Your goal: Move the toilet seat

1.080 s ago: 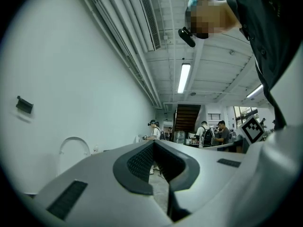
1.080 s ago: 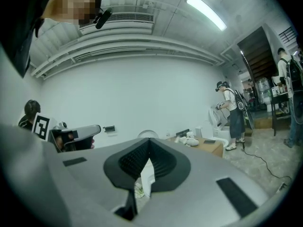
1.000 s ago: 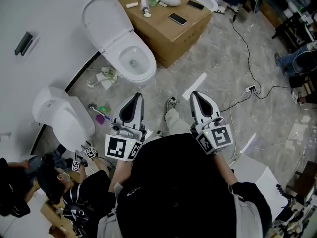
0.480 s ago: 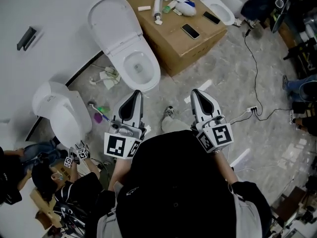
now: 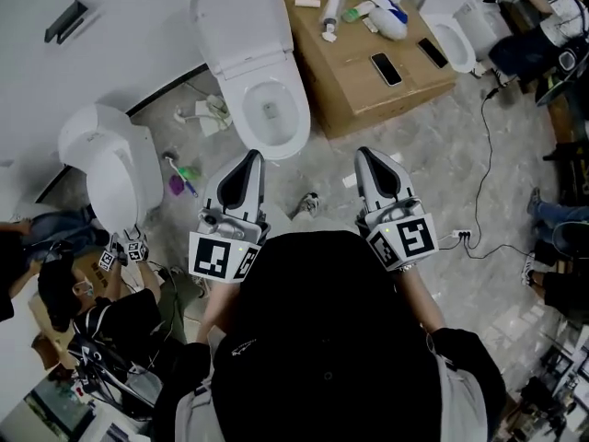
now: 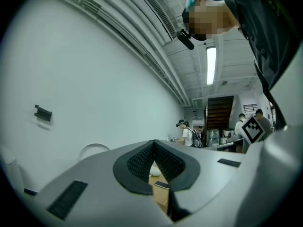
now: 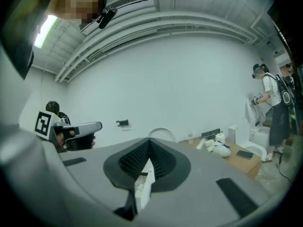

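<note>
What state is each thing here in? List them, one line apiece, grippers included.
left gripper: shut, empty.
right gripper: shut, empty.
middle toilet: bowl uncovered, its lid raised against the wall.
toilet at left: covered, top down.
cardboard box: closed, small items on top.
phone: lying flat on the box, screen dark.

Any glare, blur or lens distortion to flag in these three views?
Head view: even light, sharp, toilet clear of glare. Left gripper view: heavy fisheye, dark corners, ceiling light blown out. Right gripper view: same fisheye; the right tool fills the lower half.
</note>
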The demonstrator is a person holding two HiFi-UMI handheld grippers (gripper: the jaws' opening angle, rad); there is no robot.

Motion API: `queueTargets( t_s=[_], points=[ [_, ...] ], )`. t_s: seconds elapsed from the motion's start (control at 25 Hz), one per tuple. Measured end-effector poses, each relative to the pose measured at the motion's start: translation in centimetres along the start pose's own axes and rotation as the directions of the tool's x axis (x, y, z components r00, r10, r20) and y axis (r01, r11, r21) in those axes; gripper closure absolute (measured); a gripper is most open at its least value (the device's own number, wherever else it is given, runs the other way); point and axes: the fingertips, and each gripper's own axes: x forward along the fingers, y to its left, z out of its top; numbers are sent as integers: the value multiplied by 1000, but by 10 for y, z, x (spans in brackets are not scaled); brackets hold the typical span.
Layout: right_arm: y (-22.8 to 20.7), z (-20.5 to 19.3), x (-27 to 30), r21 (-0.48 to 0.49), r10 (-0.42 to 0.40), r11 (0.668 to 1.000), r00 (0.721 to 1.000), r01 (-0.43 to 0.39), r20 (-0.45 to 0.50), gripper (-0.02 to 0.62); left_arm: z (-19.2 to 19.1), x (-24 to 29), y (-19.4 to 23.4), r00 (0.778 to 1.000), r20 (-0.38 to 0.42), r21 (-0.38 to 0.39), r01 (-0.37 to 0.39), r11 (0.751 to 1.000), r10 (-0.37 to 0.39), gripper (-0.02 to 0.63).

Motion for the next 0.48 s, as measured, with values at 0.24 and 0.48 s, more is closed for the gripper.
queueTargets(
  t_s=[0.24, 0.48],
  points=[
    [5, -3, 32, -15, 99, 995, 994, -100, -42, 581, -3, 0, 18, 996, -20, 9, -85, 996, 85, 598],
    [24, -5, 72, -51, 169, 984, 983, -172, -66, 581, -9, -8, 52, 988, -27, 28, -149, 989, 149, 598]
  ],
)
